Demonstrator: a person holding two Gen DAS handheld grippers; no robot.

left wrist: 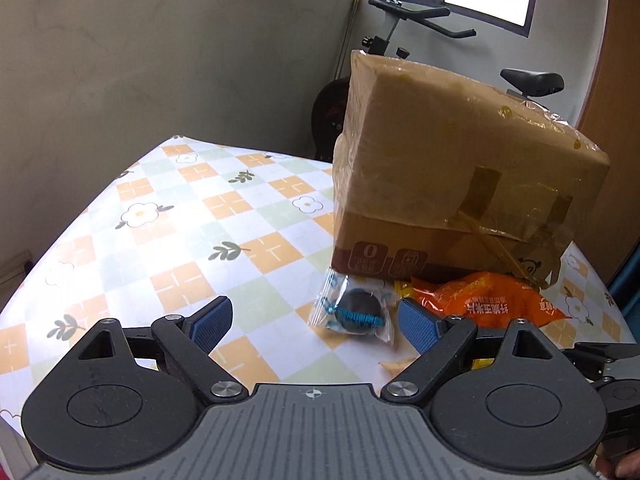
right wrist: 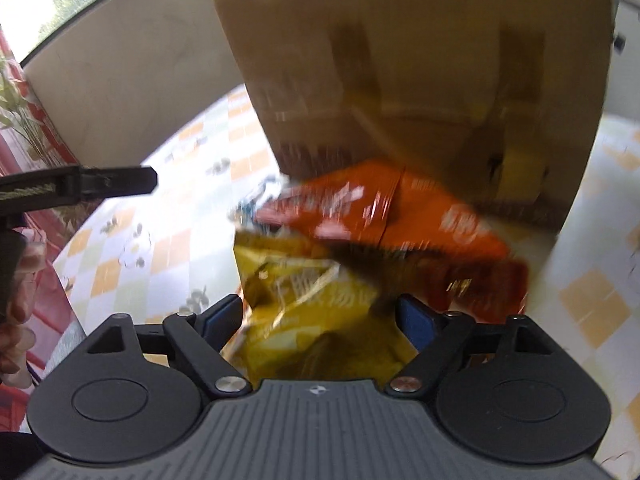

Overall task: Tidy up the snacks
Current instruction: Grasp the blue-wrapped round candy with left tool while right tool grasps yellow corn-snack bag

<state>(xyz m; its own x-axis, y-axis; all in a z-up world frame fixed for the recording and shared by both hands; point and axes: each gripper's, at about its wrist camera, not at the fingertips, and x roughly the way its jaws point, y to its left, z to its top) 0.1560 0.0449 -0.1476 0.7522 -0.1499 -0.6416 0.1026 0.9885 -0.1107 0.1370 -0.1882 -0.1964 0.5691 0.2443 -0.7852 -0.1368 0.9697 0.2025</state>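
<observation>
My right tongs (right wrist: 320, 316), spread wide, are nearer the work: the yellow bag (right wrist: 304, 304) lies between their tips, long axis running away toward the box (right wrist: 420, 80), with the orange bag (right wrist: 400, 216) just beyond. My left tongs (left wrist: 316, 320) are spread too, the clear packet (left wrist: 354, 308) just ahead on the desk (left wrist: 160, 240). I count one box, three snacks.

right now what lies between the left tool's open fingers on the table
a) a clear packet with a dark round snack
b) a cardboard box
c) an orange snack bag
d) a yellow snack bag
a: the clear packet with a dark round snack lies on the checked tablecloth ahead of the open left tool, with the orange snack bag off to its right.
</observation>
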